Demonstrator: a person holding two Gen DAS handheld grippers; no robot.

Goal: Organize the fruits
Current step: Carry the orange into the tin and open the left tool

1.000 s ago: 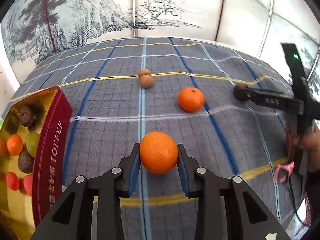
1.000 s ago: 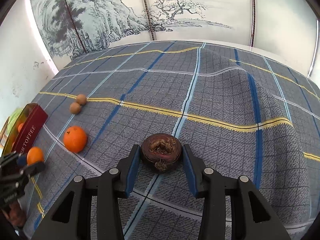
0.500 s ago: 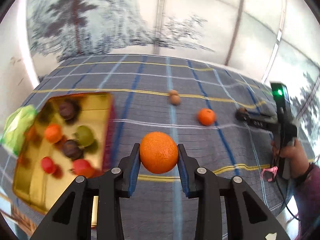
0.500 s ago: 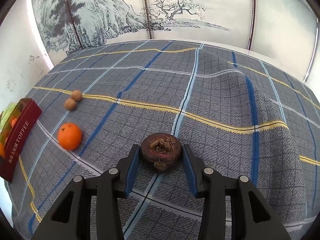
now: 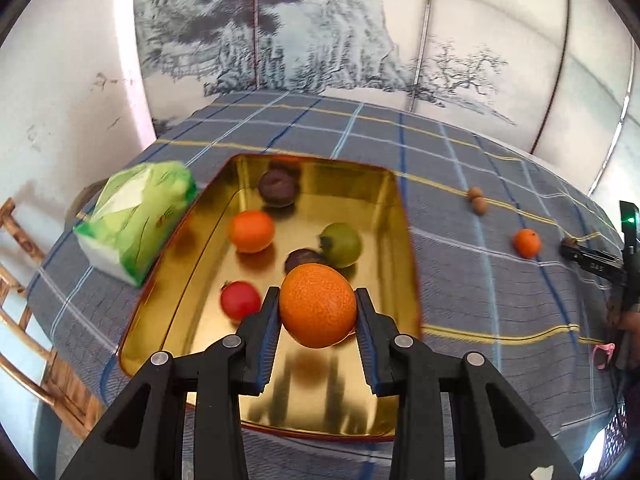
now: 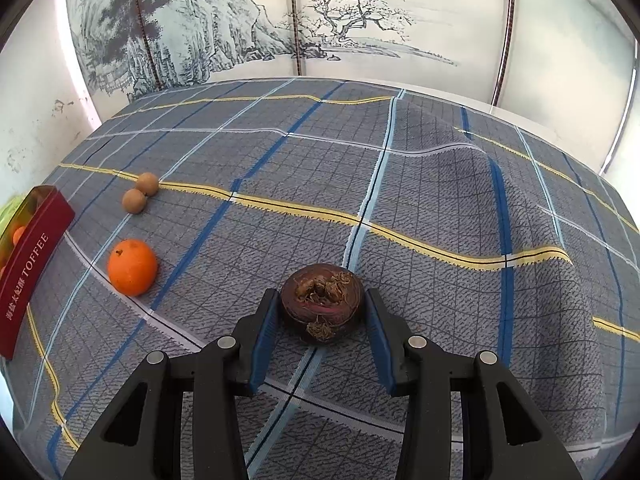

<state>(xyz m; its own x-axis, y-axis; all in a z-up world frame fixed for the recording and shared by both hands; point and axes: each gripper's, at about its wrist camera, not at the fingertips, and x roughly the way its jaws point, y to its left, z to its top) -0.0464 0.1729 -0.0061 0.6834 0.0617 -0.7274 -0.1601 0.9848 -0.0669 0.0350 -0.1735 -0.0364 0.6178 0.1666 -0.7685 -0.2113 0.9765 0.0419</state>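
Note:
My left gripper (image 5: 317,312) is shut on an orange (image 5: 318,305) and holds it above the open gold toffee tin (image 5: 404,240). The tin holds an orange, a green fruit, a red fruit and two dark fruits. My right gripper (image 6: 322,308) is shut on a dark brown water chestnut (image 6: 322,301) just above the plaid tablecloth. One more orange (image 6: 132,267) and two small brown longans (image 6: 140,192) lie on the cloth to its left. The tin's red side (image 6: 28,268) shows at the far left of the right wrist view.
A green tissue pack (image 5: 132,216) lies left of the tin. A wooden chair (image 5: 24,344) stands at the table's left edge. The cloth (image 6: 440,184) is rumpled into ridges on the right. A painted screen stands behind the table.
My left gripper has swung left with the orange, from over the cloth to over the tin. My right gripper has stayed nearly still, holding the water chestnut.

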